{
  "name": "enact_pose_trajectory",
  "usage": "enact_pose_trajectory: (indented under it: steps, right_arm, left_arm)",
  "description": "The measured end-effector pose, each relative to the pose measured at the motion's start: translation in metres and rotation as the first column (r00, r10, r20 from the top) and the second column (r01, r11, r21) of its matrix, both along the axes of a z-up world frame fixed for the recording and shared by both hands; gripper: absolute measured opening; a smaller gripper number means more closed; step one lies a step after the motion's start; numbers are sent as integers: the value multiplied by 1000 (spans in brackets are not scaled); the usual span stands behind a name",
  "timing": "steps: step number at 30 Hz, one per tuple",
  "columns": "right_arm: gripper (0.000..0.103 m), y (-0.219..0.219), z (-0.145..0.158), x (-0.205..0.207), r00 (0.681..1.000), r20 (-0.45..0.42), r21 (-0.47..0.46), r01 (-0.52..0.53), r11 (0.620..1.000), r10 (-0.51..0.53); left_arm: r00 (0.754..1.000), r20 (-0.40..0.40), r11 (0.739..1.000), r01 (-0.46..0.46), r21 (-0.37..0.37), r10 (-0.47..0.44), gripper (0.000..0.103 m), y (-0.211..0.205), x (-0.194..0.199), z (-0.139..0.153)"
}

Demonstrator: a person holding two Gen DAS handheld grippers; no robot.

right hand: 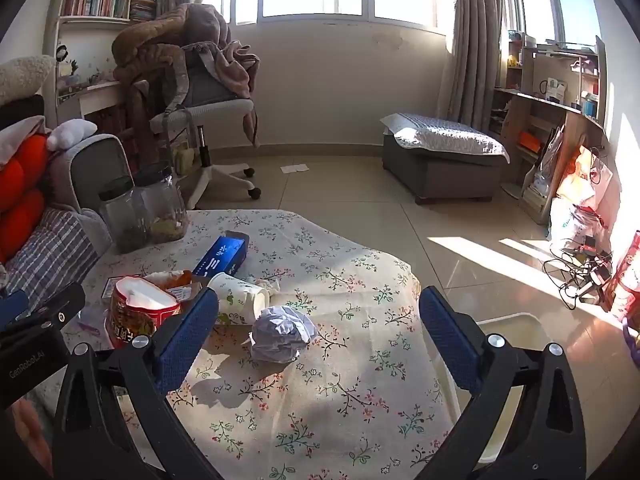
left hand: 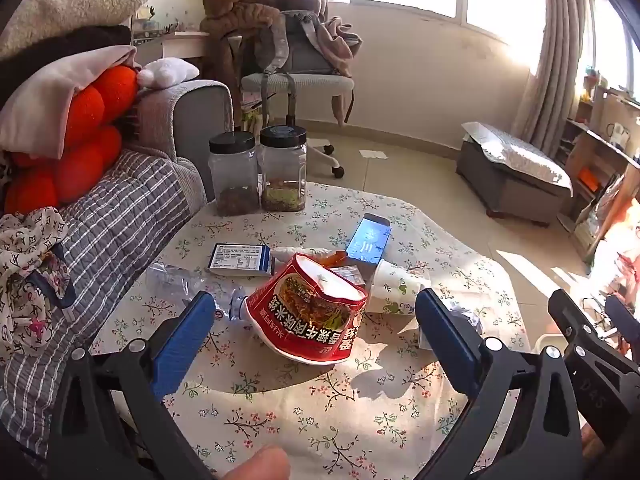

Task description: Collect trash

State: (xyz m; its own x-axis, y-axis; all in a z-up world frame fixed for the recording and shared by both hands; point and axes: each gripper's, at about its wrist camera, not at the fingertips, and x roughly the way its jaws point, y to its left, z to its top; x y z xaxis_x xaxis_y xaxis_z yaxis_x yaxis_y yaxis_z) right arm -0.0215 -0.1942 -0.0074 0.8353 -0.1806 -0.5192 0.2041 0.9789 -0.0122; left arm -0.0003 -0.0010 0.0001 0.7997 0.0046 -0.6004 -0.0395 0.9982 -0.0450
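Trash lies on the floral tablecloth [left hand: 280,408]. In the left wrist view my left gripper [left hand: 316,332] is open and empty, its jaws either side of a crushed red noodle cup [left hand: 308,312]. Beside the cup lie a crushed clear bottle [left hand: 188,284], a paper cup on its side [left hand: 396,288], a blue box [left hand: 370,242] and a small blue-white carton [left hand: 240,260]. In the right wrist view my right gripper [right hand: 318,330] is open and empty, with a crumpled paper ball [right hand: 282,338] between its jaws. The paper cup [right hand: 240,298] and noodle cup [right hand: 138,312] lie to its left.
Two black-lidded clear jars [left hand: 256,172] stand at the table's far edge. A sofa with a striped cover [left hand: 112,220] is on the left. A white bin [right hand: 508,360] stands on the floor right of the table. An office chair [right hand: 208,120] and grey ottoman [right hand: 444,160] are beyond.
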Motion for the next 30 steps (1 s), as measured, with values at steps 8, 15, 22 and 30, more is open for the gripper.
enact_pose_trajectory:
  steps: [8,15,22,30]
  right_arm:
    - [96,-2,-2,2,1000,-14,14,2,1000,-2]
    - [96,-2,-3,5,1000,-17,21,5,1000,-5]
    - [96,0,-4,5,1000,-17,24,-1,1000,2]
    - [96,0,-4,5,1000,-18,26,0,1000,1]
  left_arm:
    - [1000,3,1000,-3,3,3,97,-2,-4,-6]
    - [1000,-16,1000,-7,-12,7,97,4,1,-3]
    - [1000,-16,1000,-10,-12,10,97,6,1,-3]
    - [1000,-21,1000,-10,-12,10,97,6,2,-4]
